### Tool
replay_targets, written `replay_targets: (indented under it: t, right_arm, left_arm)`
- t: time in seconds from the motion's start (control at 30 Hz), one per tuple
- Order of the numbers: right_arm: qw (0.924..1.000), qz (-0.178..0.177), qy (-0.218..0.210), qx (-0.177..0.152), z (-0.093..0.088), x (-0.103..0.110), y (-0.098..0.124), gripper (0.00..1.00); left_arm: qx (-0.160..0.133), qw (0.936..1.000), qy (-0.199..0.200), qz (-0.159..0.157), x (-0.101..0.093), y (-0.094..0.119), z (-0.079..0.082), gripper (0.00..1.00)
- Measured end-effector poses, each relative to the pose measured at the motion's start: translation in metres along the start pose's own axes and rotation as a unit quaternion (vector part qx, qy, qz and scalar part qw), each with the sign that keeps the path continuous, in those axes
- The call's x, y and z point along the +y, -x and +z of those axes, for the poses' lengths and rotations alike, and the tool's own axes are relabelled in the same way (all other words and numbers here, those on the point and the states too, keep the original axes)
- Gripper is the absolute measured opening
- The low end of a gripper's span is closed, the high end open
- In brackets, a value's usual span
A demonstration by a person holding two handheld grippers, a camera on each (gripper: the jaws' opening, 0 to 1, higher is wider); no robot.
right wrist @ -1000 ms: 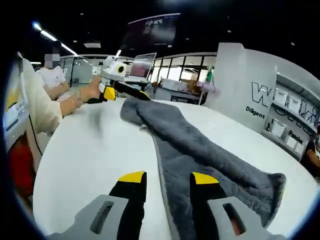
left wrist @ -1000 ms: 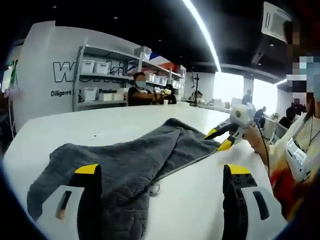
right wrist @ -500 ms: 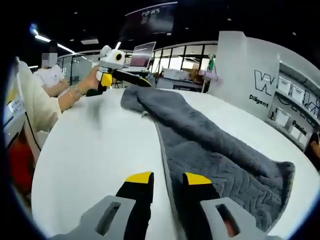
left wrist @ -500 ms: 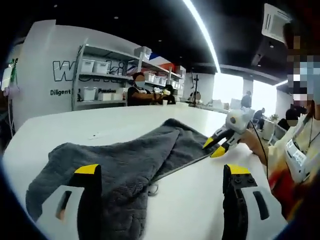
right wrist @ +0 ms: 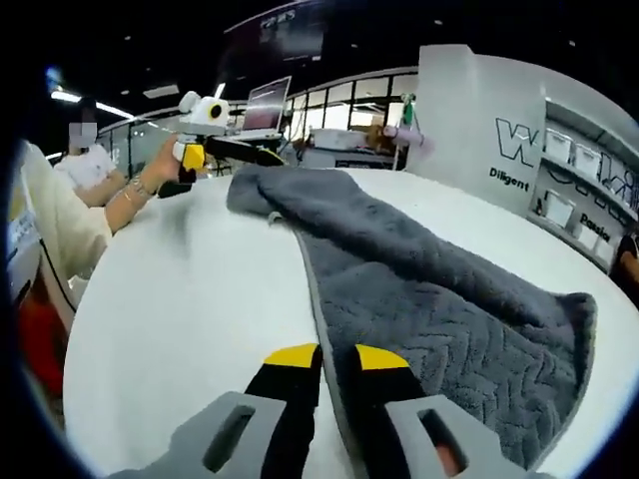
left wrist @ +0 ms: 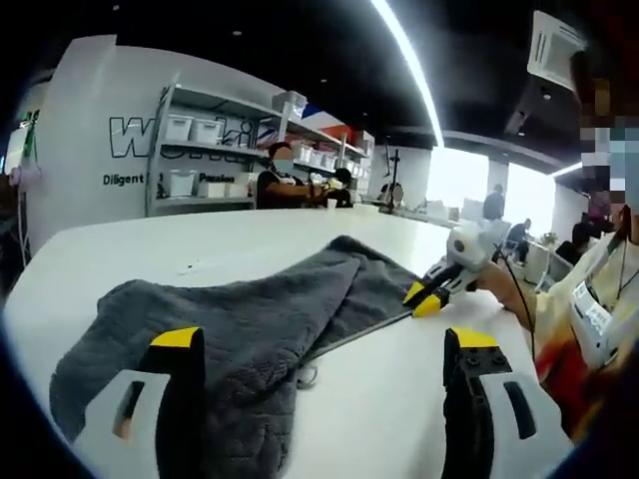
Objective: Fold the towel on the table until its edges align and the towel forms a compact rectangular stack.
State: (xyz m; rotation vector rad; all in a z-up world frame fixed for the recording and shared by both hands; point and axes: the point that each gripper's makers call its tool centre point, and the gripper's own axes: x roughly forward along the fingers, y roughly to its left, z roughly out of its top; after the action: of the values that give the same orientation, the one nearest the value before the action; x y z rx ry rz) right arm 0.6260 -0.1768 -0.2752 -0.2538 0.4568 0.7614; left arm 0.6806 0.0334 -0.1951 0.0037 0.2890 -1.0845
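We are holding the right gripper (right wrist: pixel 324 351) low at one end of the grey towel (right wrist: pixel 429 299), its yellow-tipped jaws drawn nearly together astride the towel's bound edge, which runs up between them. Whether they are actually pinching the hem we cannot tell. We judge this as taking a corner hold so the end can be lifted over for a fold.

The left gripper (left wrist: pixel 318 339) is waiting at the opposite end with its jaws spread wide and nothing clamped; one jaw is sitting over the towel's crumpled end, the other over bare white table (left wrist: pixel 399 399) beside it. It looks placed to close on that end and keep the two corners level.

The towel is lying lengthwise between the two grippers, stretching away from each toward the other. It is thick, dark grey pile with a chevron weave and a paler stitched border. It is not flat: a long ridge is running down its middle, and the end by the left gripper is bunching into soft folds.
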Motion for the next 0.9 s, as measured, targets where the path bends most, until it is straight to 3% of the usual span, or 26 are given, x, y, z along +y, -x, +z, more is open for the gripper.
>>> replay_targets:
  t: [0.37,0.5,0.9]
  right_arm:
    - [1.0,0.0,0.007,-0.006,0.003,0.004,0.001,0.01]
    - [0.9977,0.038,0.0,-0.055,0.025,0.019,0.006,0.01]
    - [0.9854,0.061,-0.011,-0.159,0.069,0.024,0.043,0.0]
  left_arm:
    - [0.0,1.0,0.0,-0.001,-0.002,0.001,-0.001,0.98]
    - [-0.002,1.0,-0.003,0.002,-0.001,0.003,0.001,0.98]
    - [-0.009,0.9999,-0.007,0.004,-0.001,0.006,0.006,0.98]
